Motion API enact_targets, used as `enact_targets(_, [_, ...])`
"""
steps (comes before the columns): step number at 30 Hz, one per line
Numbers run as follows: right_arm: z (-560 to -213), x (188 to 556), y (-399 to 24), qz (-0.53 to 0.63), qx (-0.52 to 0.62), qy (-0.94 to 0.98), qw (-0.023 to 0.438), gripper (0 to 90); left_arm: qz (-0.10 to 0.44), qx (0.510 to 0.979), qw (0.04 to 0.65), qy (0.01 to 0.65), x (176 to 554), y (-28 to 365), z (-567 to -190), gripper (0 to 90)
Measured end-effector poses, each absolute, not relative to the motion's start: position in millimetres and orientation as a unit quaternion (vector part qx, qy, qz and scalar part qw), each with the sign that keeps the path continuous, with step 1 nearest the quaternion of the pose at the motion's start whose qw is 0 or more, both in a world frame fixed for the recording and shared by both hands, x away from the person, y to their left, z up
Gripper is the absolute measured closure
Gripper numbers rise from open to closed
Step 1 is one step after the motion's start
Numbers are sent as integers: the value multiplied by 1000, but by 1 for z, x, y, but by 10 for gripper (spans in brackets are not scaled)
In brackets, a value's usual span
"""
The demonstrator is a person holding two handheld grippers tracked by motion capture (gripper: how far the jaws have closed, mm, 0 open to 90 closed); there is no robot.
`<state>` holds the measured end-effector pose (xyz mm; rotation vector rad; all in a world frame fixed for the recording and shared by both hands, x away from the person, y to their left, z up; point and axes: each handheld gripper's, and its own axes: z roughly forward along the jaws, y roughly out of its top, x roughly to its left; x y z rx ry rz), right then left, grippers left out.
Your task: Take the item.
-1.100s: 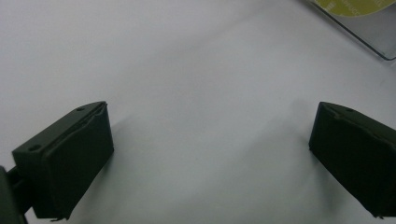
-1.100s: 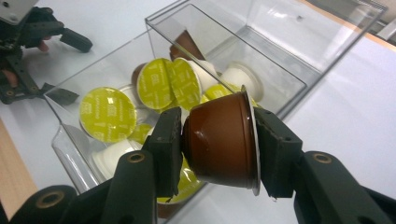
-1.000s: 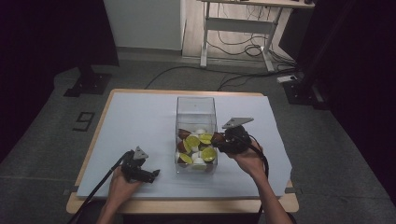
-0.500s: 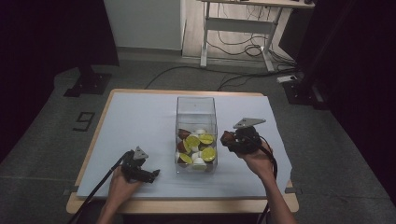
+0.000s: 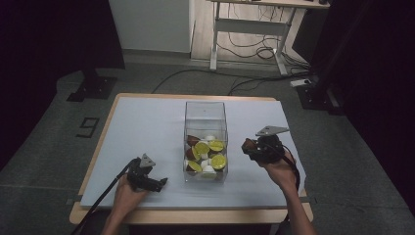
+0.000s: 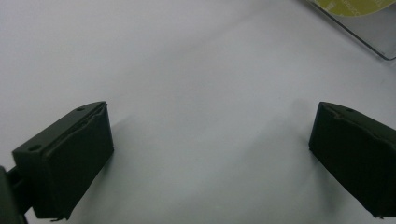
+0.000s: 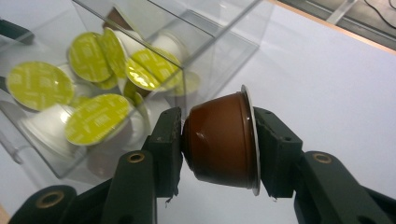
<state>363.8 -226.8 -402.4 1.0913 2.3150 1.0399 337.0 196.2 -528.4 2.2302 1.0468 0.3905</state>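
Right gripper view puts the brown coffee capsule (image 7: 222, 140) crosswise in your right tongs (image 7: 217, 149), clenched base-to-lid — light, thin-walled, easily dented, so press on the stiff rim and base, not the flank. You hold it above the worktop (image 5: 147, 122) right of the clear box (image 5: 205, 110), where green-lidded capsules (image 7: 95, 119) lie heaped. Left tongs (image 6: 210, 154) stand released near the front edge.

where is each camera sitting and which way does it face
High view: above the person's side, looking forward and down at the table; both forearms and grippers show.
Left gripper view: rides the left gripper, looking down past its open jaws at the table.
Right gripper view: rides the right gripper, looking along its jaws, shut on a brown capsule.
All three views share the clear box of capsules.
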Motion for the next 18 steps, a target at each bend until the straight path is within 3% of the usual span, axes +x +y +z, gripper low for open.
enact_targets(18, [-431,360,-255,367,419,808,190,559,149,848,318,398,337,196,-528,0])
